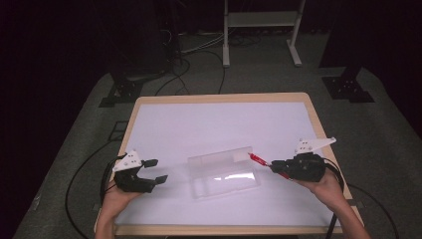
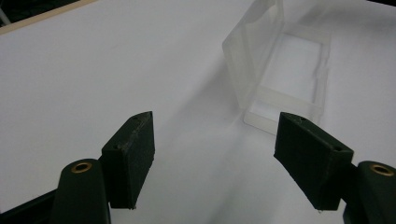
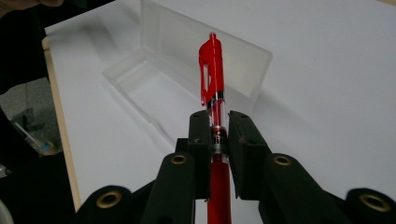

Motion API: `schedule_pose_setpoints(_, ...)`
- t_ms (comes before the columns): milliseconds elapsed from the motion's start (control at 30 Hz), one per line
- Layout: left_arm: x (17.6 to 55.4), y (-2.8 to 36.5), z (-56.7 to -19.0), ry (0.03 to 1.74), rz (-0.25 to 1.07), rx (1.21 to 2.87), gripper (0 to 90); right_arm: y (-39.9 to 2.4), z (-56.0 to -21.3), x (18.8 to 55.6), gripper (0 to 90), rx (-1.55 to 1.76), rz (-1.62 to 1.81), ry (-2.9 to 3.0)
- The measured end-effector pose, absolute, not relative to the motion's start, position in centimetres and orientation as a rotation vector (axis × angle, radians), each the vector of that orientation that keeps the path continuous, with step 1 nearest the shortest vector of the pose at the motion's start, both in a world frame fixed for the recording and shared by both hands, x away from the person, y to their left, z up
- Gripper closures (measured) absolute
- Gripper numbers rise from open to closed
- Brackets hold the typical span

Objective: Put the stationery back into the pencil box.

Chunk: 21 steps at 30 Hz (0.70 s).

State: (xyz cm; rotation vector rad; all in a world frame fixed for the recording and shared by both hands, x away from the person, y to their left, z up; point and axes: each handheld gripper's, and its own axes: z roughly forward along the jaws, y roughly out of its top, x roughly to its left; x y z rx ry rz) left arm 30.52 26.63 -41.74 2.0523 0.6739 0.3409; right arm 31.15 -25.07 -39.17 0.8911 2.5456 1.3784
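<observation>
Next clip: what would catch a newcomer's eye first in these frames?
The red pen stands out at once, clamped lengthwise between the jaws of the right gripper and pointing toward the box. Next comes the clear plastic box near the middle of the white table, its lid standing open. The left gripper sits to the box's left with jaws wide apart, holding nothing.

Red pen point(image 3: 212, 84): lower barrel runs off bottom edge of right gripper view, mid part hidden betw. jaws. Clear box point(image 2: 280, 70): top cut off by upper edge of left gripper view.
</observation>
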Motion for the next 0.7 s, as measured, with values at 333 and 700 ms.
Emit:
schedule_pose_setpoints(333, 30.6, 26.7, -41.9, 0.691, 0.342, 2.055, 24.9, -23.1, -38.7, 31.7, 78.9, 0.785, 1.39, 2.606)
schedule_pose_setpoints(700, 30.7, 26.8, -41.9, 0.715, 0.34, 2.051, 19.0, -20.7, -38.6, 32.6, 78.9, 0.692, 1.37, 2.682)
